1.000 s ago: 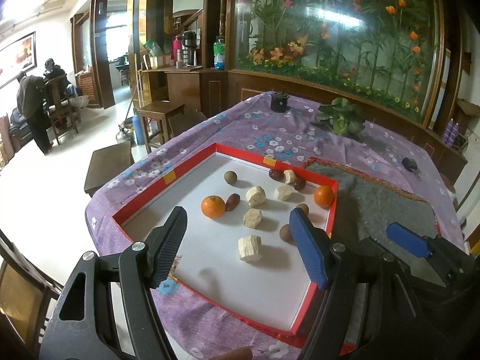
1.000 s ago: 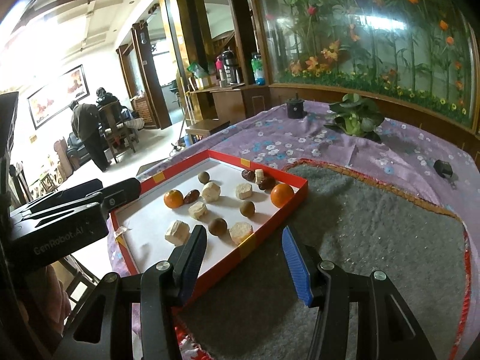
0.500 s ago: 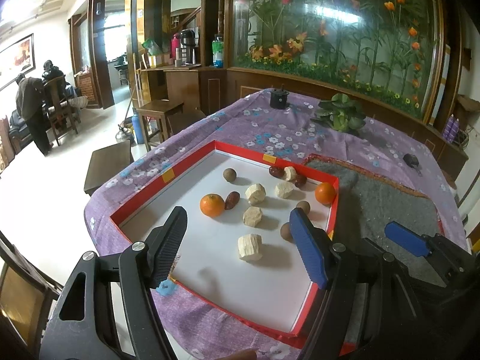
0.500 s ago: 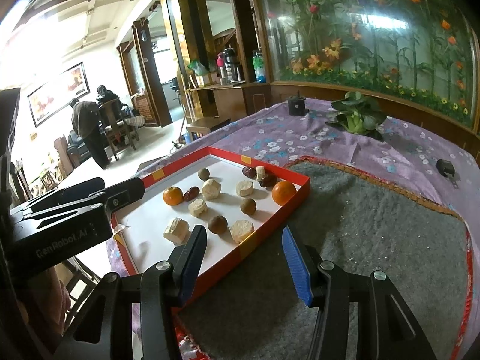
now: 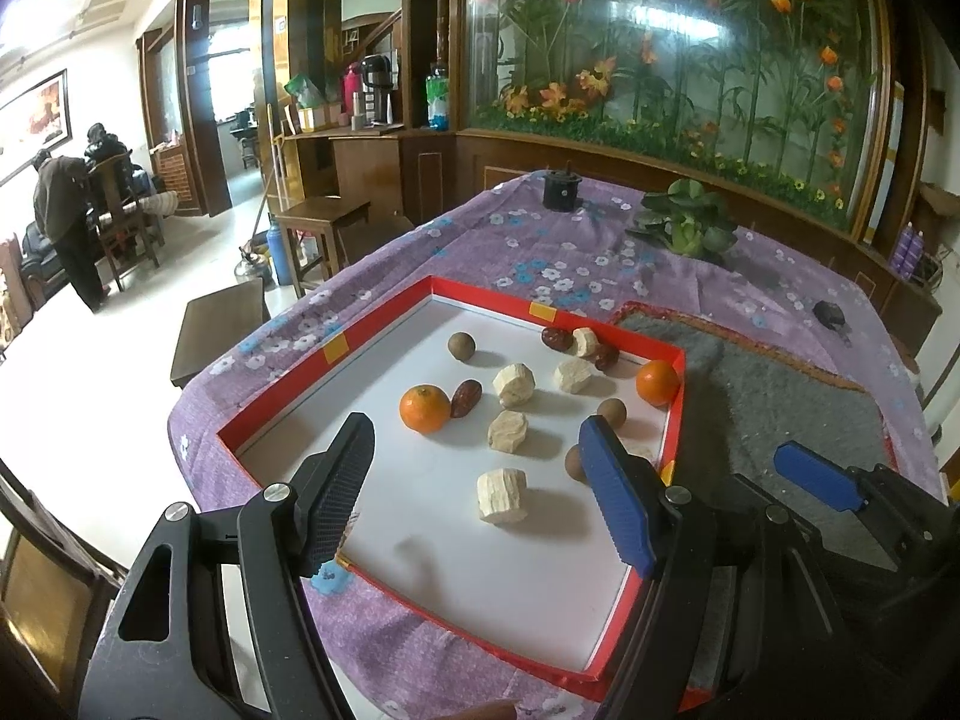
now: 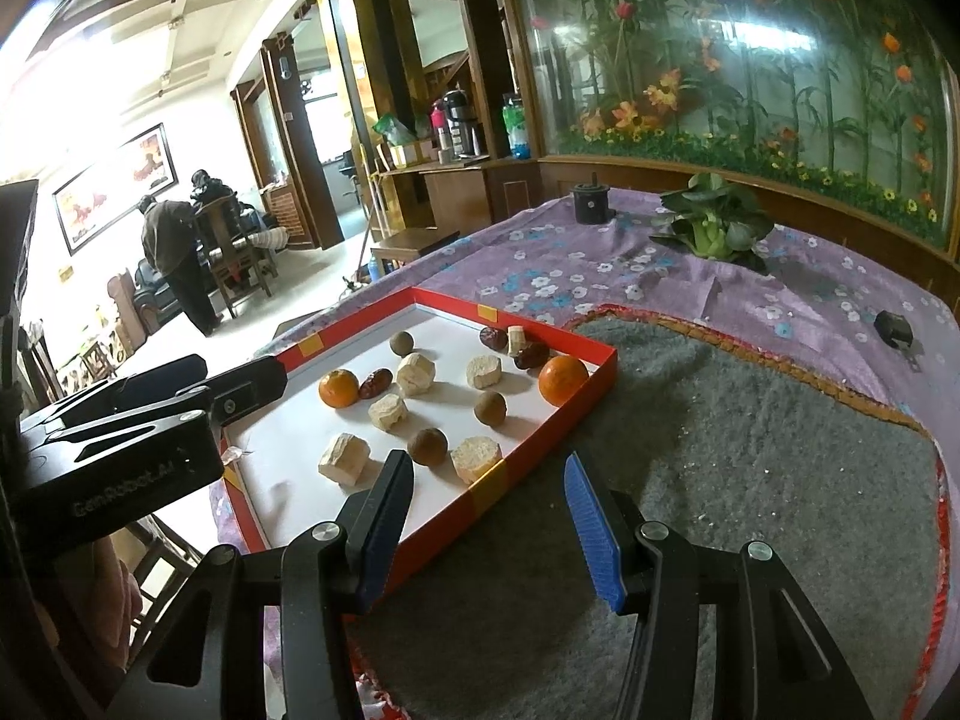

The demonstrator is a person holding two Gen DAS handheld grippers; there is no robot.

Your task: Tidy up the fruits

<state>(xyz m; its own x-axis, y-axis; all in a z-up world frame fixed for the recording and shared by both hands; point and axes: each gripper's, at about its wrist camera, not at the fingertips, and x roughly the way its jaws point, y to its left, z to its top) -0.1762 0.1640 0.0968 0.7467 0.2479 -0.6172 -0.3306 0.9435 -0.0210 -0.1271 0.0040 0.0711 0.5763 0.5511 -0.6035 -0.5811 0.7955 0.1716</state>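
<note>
two oranges [image 5: 425, 408] [image 5: 657, 382], pale chunks, brown round fruits and dark red dates lie scattered in the red-rimmed white tray [image 5: 384, 330] at frame centre. left gripper [image 5: 477, 492] and right gripper [image 6: 487, 531] hover, jaws spread, empty.

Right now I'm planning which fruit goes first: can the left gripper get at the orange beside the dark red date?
Probably yes. The left gripper hangs open and empty above the red tray, and the orange lies ahead of its fingers with bare white floor between; only the date touches its far side.
</note>
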